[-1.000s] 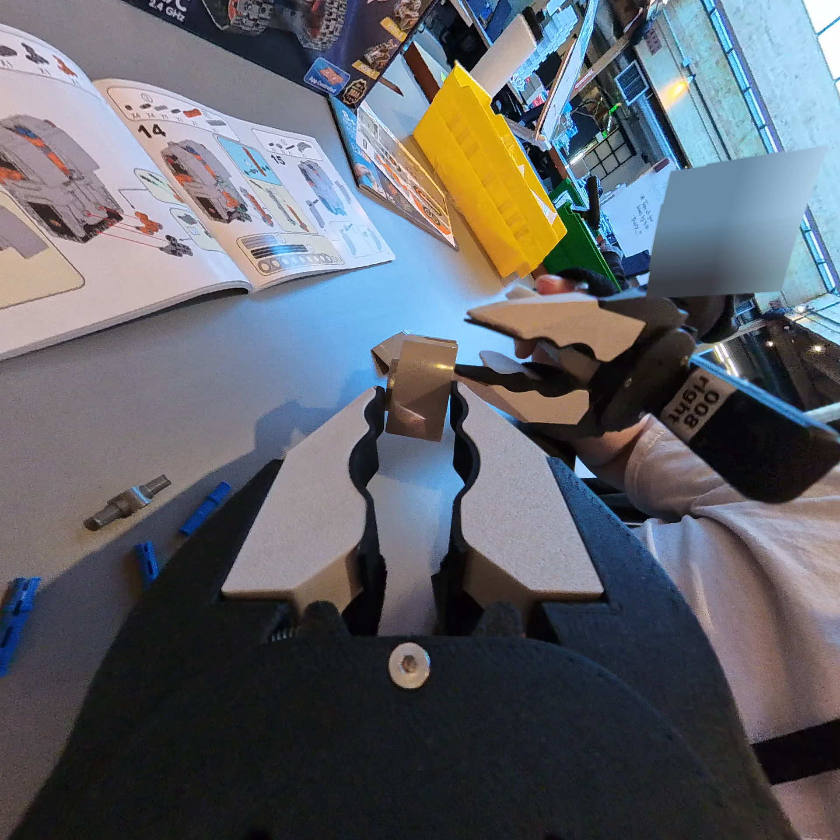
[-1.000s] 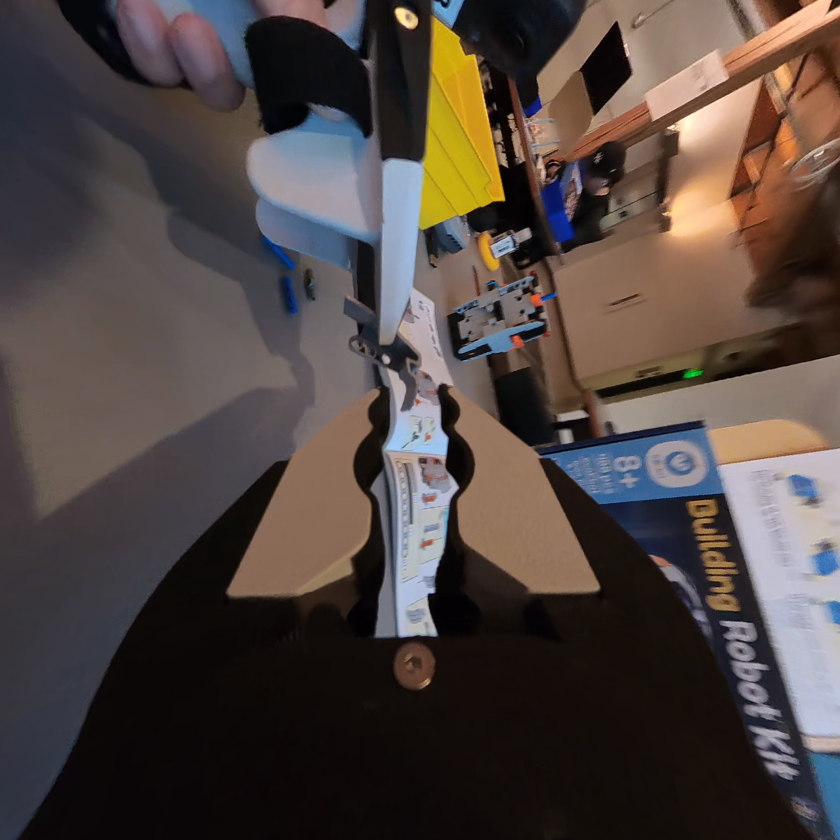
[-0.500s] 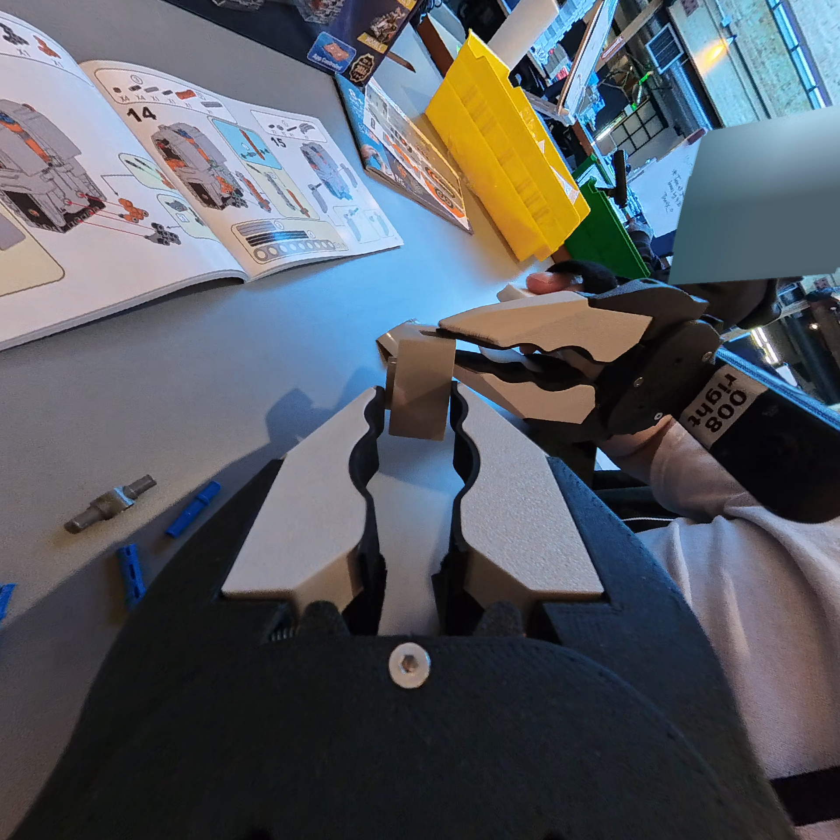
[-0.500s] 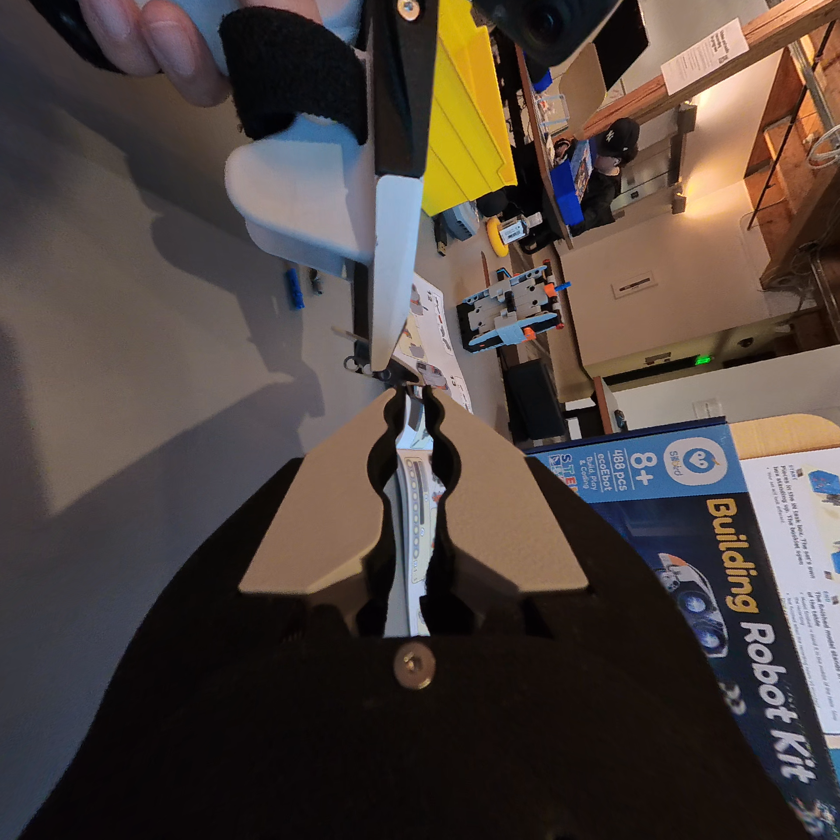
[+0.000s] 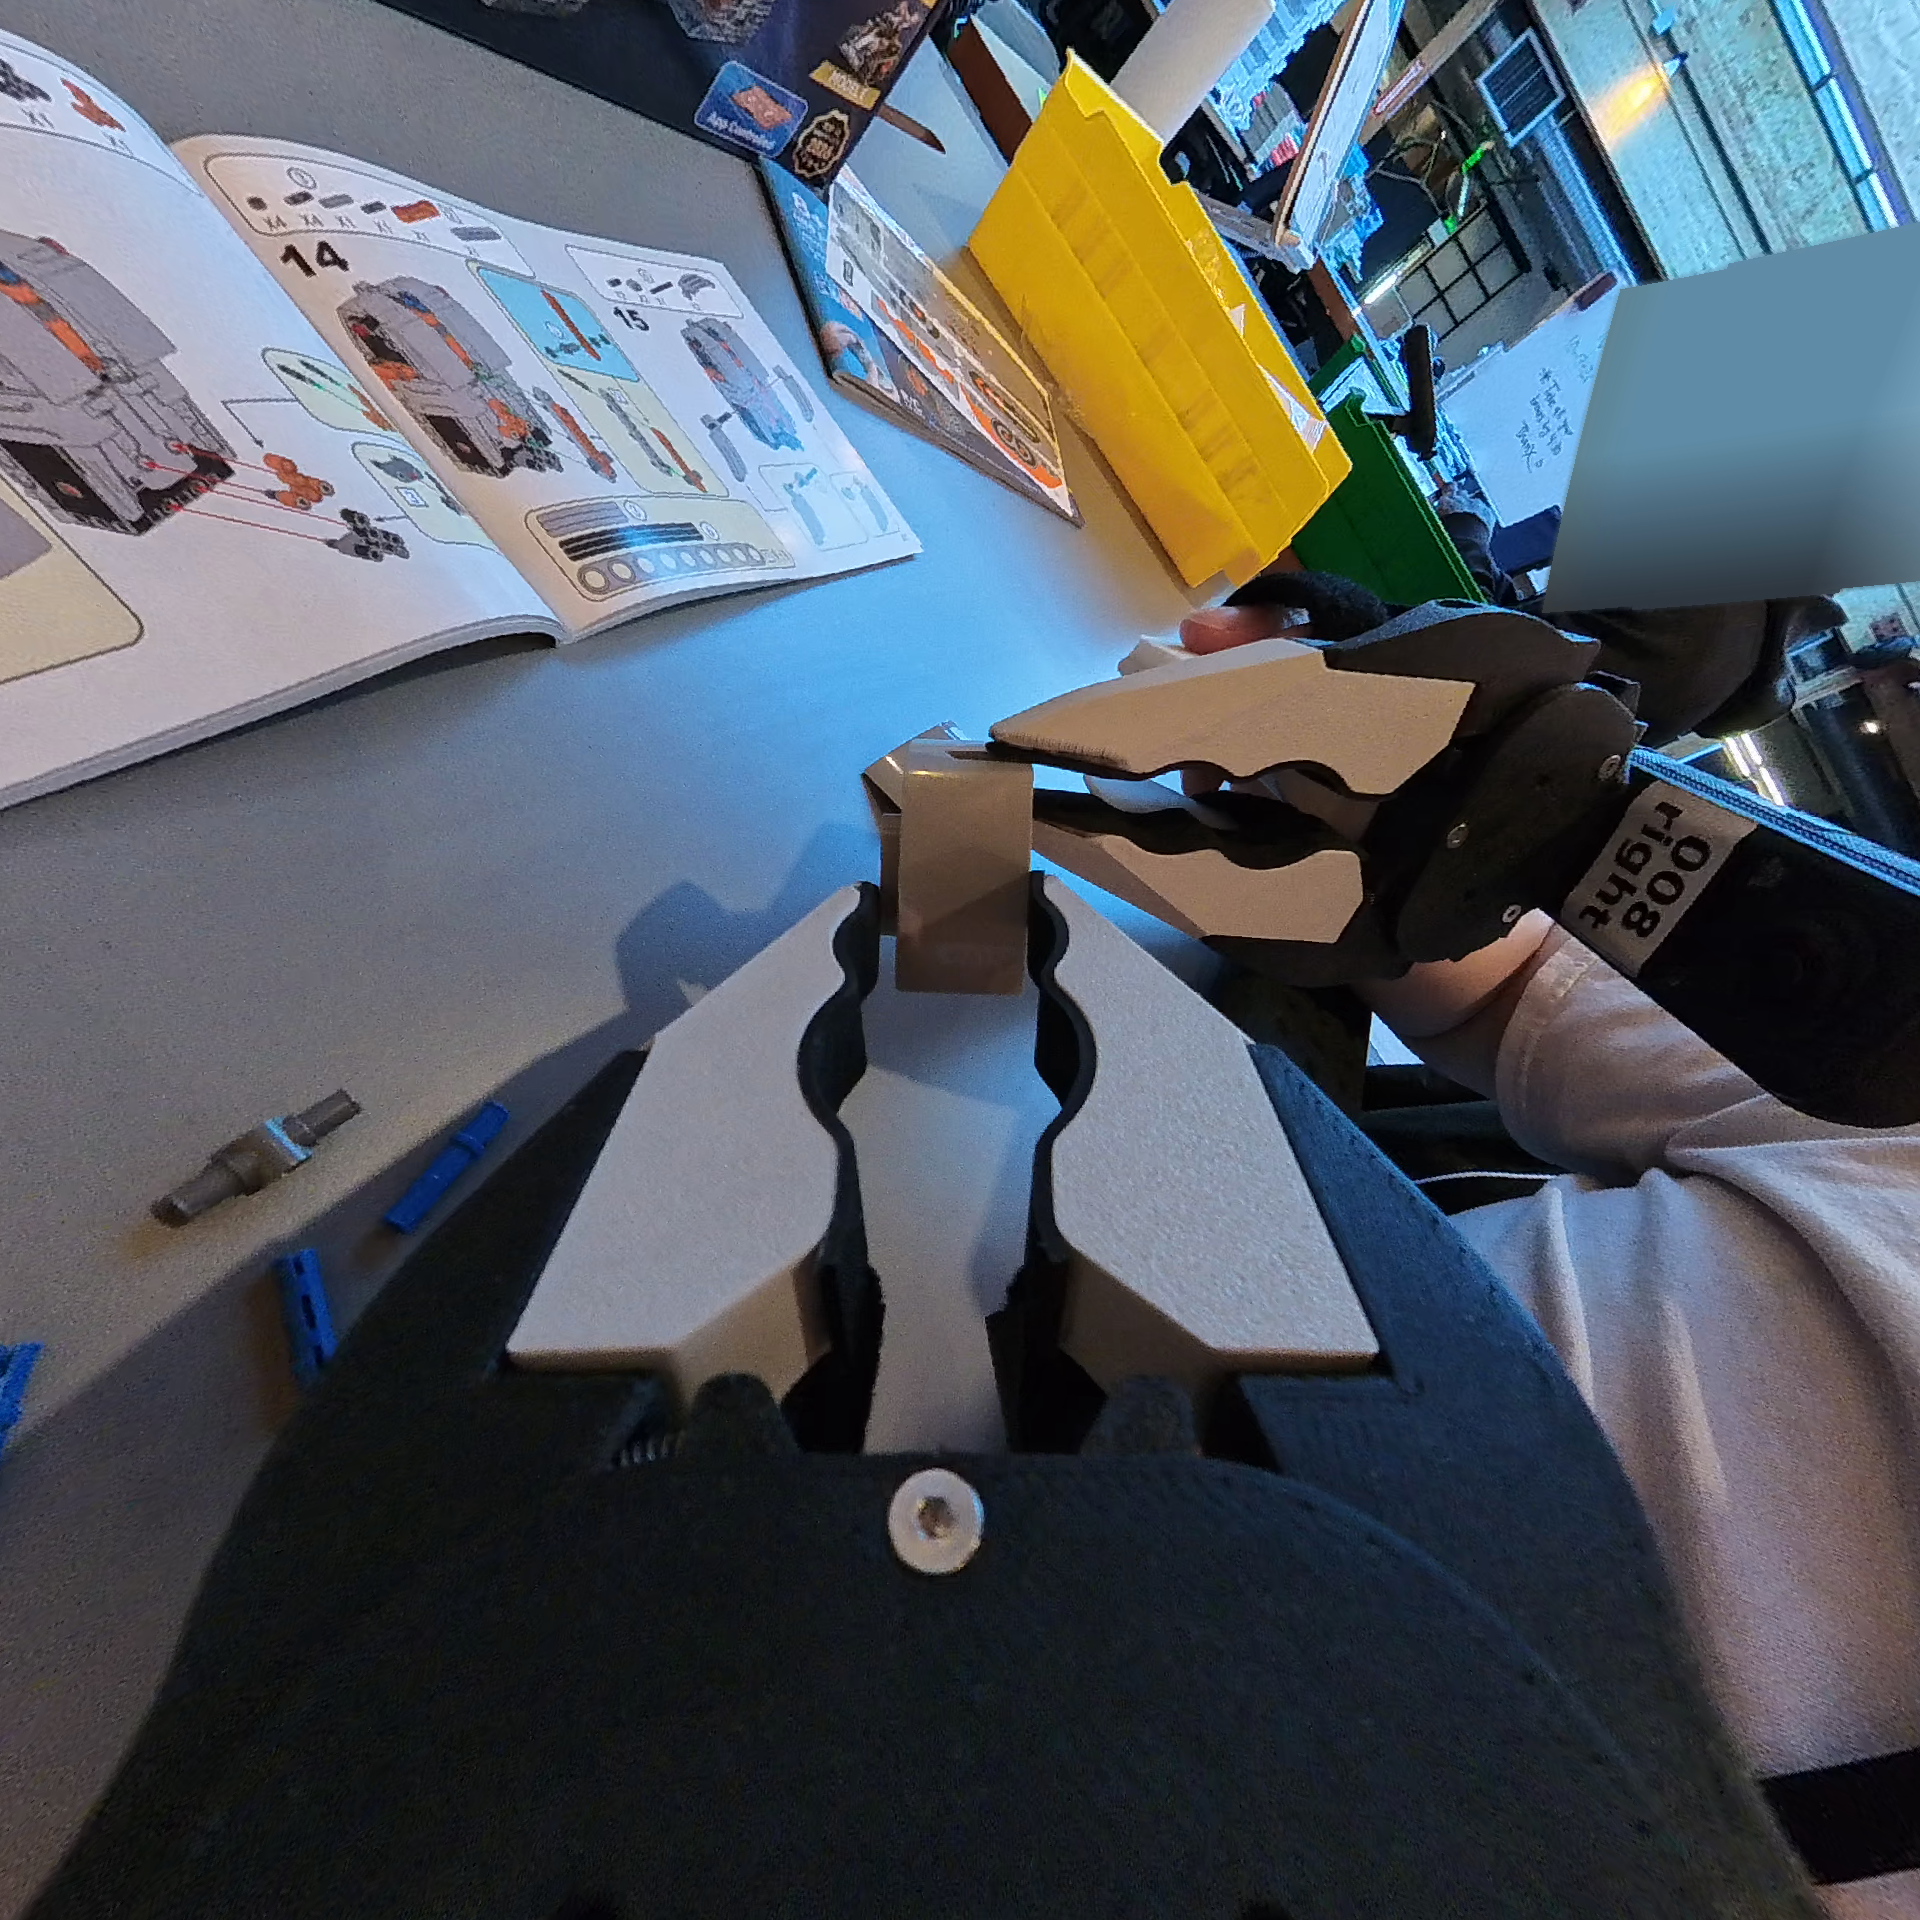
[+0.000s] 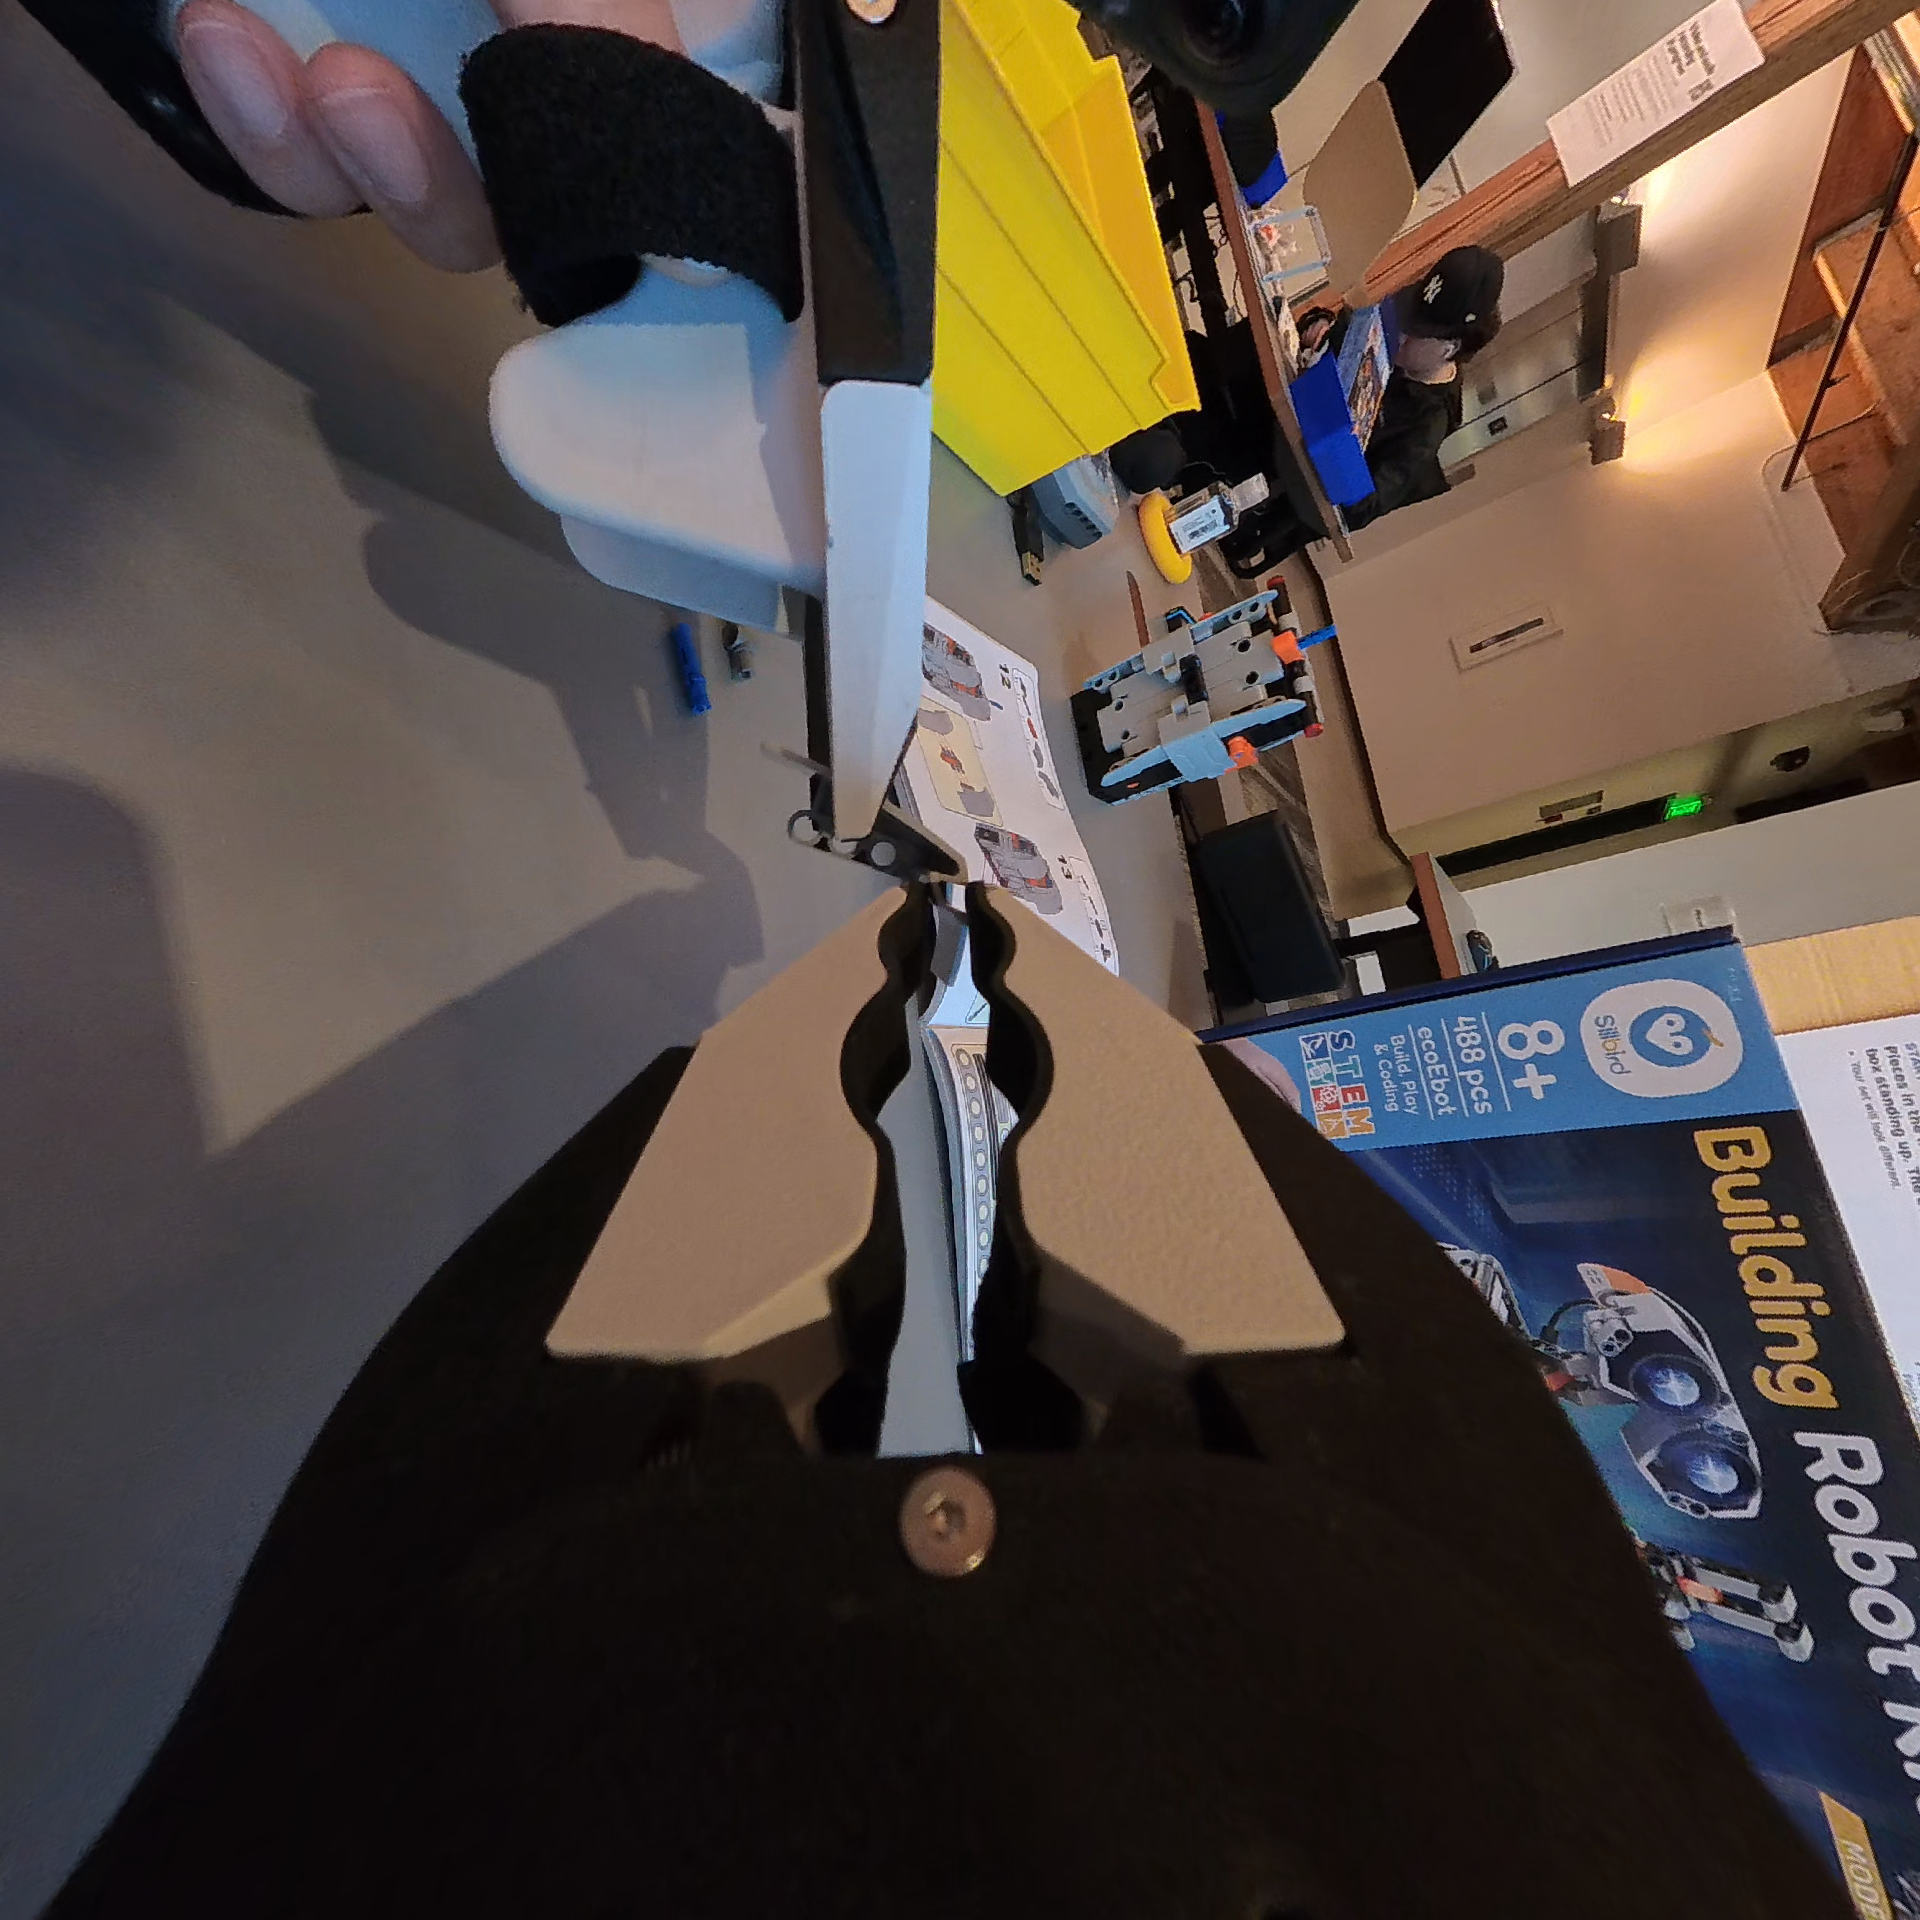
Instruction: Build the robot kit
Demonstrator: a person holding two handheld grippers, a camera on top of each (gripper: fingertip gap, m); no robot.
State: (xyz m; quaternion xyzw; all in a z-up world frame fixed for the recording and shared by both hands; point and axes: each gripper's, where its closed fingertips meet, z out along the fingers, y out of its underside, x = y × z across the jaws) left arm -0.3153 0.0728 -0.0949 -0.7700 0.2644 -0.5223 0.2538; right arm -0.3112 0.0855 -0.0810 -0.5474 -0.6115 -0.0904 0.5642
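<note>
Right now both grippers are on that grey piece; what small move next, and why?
Probably hold the left gripper steady and ease the right gripper inward. The grey piece sits clamped in the left, while the right's tips only pinch its top edge.

Can't really tell what the right gripper point(image 6: 940, 904) has pinched, just a grey sliver between the tips. The booklet point(image 5: 312, 436) runs off the left edge, and the blue box point(image 6: 1662, 1299) gets cut off at the right.
</note>
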